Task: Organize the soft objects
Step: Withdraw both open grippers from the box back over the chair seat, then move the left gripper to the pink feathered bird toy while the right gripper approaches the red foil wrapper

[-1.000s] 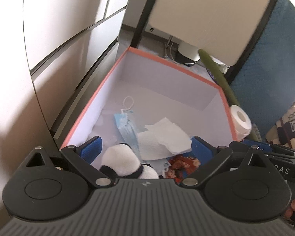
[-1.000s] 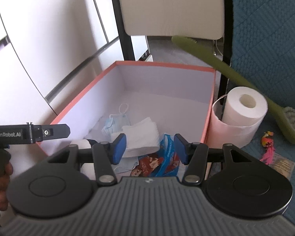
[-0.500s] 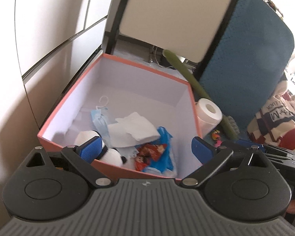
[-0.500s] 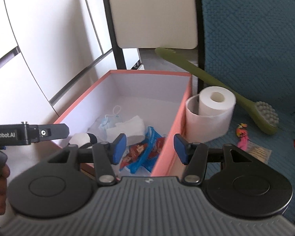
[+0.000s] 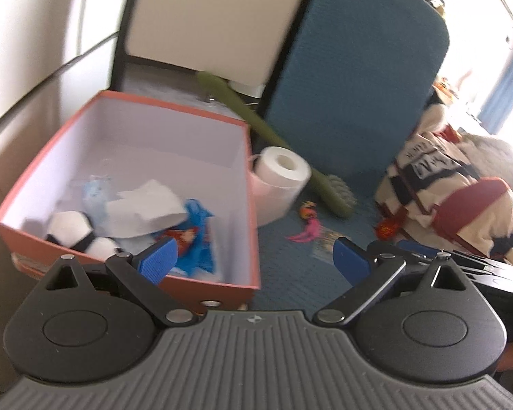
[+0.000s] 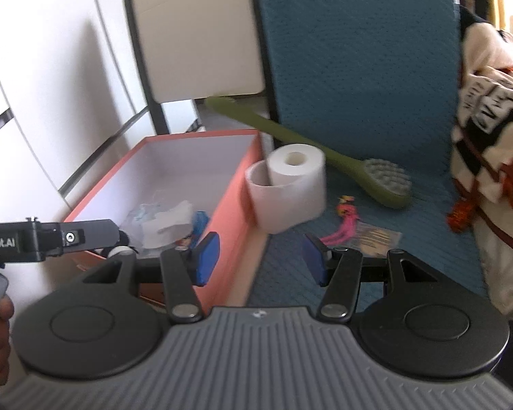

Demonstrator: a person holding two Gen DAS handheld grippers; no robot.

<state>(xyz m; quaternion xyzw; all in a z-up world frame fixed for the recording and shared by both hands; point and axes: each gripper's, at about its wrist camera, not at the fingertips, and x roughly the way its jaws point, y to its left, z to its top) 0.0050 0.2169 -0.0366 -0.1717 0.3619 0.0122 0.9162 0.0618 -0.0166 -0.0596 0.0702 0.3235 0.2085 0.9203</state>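
You are pulling both empty, parted tools, left tool [image 5: 253,261] and right tool [image 6: 260,259], back from the box [image 5: 253,205], seemingly toward the paper roll [image 6: 292,184].

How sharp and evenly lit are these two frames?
Left wrist view: box contents smeared, window corner blown out, straight edges bowed by the fisheye. Right wrist view: toilet roll and brush softly blurred, the tool itself crisp.
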